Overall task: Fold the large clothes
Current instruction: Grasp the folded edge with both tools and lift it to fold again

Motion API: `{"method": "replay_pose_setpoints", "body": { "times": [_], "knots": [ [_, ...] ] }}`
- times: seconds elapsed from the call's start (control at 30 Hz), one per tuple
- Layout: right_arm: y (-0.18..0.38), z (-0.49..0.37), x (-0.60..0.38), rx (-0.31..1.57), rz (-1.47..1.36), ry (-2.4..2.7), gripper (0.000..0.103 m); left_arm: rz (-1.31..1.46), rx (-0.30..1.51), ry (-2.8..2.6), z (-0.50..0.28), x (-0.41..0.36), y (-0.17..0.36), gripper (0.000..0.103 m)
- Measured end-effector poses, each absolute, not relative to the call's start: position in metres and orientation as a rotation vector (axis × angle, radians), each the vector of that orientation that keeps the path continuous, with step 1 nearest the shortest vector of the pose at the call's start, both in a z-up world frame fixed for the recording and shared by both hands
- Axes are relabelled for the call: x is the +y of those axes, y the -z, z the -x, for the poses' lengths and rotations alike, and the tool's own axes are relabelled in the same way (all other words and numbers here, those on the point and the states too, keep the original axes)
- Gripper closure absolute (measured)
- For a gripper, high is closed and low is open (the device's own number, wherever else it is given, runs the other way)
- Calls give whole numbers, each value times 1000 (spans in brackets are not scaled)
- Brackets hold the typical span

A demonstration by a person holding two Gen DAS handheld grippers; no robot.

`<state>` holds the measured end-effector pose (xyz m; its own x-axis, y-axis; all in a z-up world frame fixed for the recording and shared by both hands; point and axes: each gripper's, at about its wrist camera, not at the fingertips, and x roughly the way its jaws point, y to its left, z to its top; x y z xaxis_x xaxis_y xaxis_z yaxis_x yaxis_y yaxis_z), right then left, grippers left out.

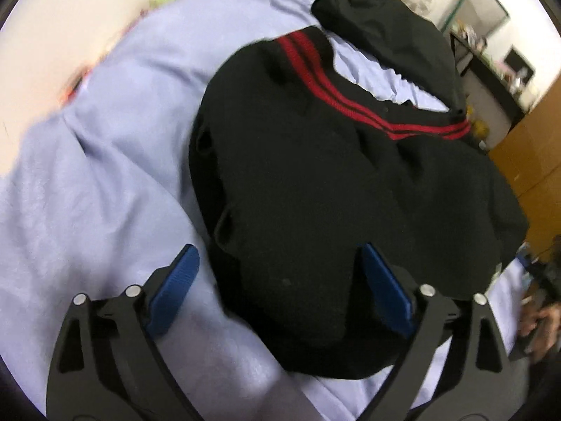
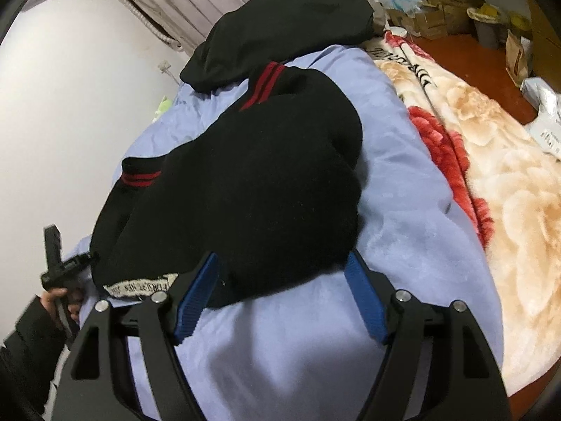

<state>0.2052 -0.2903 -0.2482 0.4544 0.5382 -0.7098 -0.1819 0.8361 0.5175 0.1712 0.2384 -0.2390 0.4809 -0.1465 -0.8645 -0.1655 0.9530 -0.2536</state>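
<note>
Bedding fills both views: a pale lavender sheet (image 1: 105, 182), smooth and softly creased, covers the bed, and beside it in the right wrist view lies a plush blanket (image 2: 498, 182) printed with cream and red flowers. On the sheet sits a black sweater (image 1: 315, 182), thick and fuzzy, bunched into a rounded, partly folded heap with a ribbed band carrying two red stripes (image 1: 350, 94) curving across its far side; in the right wrist view a striped cuff and a white woven label (image 2: 138, 286) show at its near left edge. Farther up the bed lies a second dark garment (image 2: 280, 24), thinner and smoother, crumpled in a loose mound that touches the sweater's striped edge. The left gripper (image 1: 280, 273) points steeply down at the sweater with its jaws spread wide; the near edge of the heap bulges up between the ribbed blue pads (image 1: 177, 287), but neither pad presses on the fabric, and this view is blurred. The right gripper (image 2: 284, 280) slopes down toward the sweater's near right corner, its jaws also standing apart; the left pad lies close against the knit edge and the right pad hangs over bare sheet, so nothing is pinched. At the lower left of the right wrist view a hand (image 2: 61, 301) in a dark sleeve grips the handle of the other tool, beside the sweater's labelled edge. Cardboard boxes (image 2: 431, 14) clutter the floor beyond the blanket.
</note>
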Motion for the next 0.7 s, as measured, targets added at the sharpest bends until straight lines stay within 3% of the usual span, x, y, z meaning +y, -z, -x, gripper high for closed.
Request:
{"method": "replay_pose_setpoints", "body": {
  "times": [0.4,0.7],
  "knots": [
    [213,-260,-257,1101,-441,-505,24,345,1120,118,-201,204,218,12],
    [250,-227,-265,1226,-352,-372,25,268,1116,72,-200,191,219,12]
  ]
}}
